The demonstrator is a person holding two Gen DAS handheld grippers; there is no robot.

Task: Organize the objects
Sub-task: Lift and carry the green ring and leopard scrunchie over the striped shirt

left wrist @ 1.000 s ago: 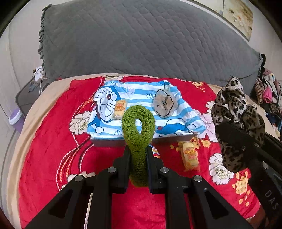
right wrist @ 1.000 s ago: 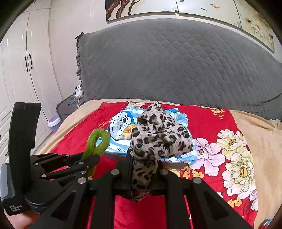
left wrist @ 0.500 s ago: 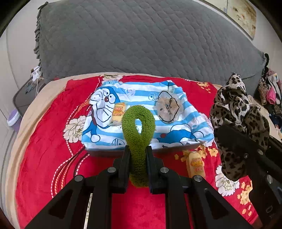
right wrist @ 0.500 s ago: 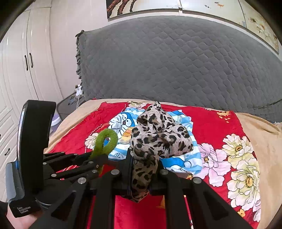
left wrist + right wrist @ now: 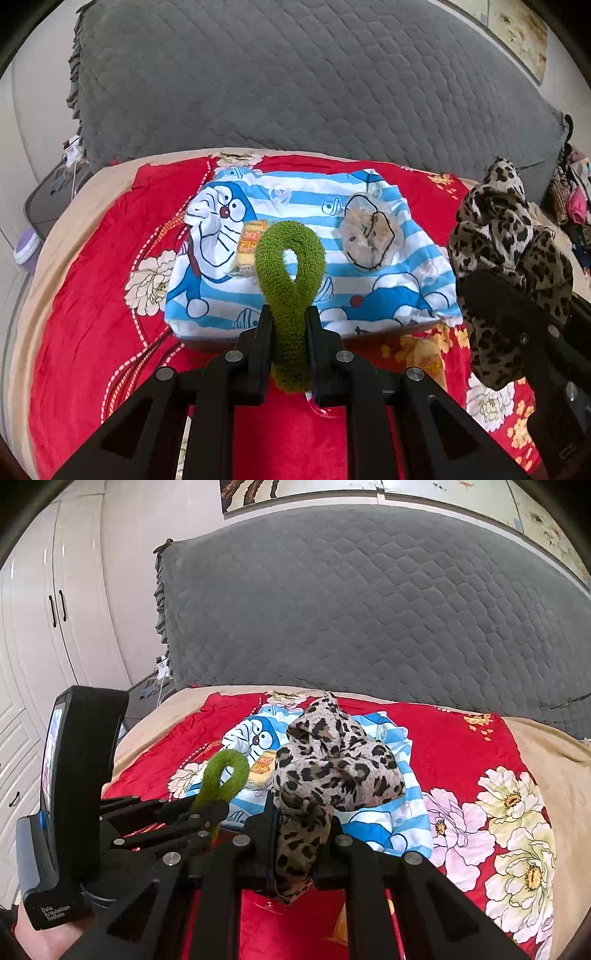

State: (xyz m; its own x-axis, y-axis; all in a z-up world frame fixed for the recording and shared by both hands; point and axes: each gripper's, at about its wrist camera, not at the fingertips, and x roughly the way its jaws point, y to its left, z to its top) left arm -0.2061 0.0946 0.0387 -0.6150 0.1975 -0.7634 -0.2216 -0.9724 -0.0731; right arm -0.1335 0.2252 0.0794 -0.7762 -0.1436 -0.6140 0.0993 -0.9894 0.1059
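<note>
Two claws work above the bed. Left claw pinches a green scrunchie, whose loop stands up past the fingertips. Right claw clamps a leopard-print scrunchie bunched over its tips. Beyond both, mid-bed on the red floral blanket, lies a blue-striped cartoon cloth carrying a pale scrunchie and a yellow packet.
</note>
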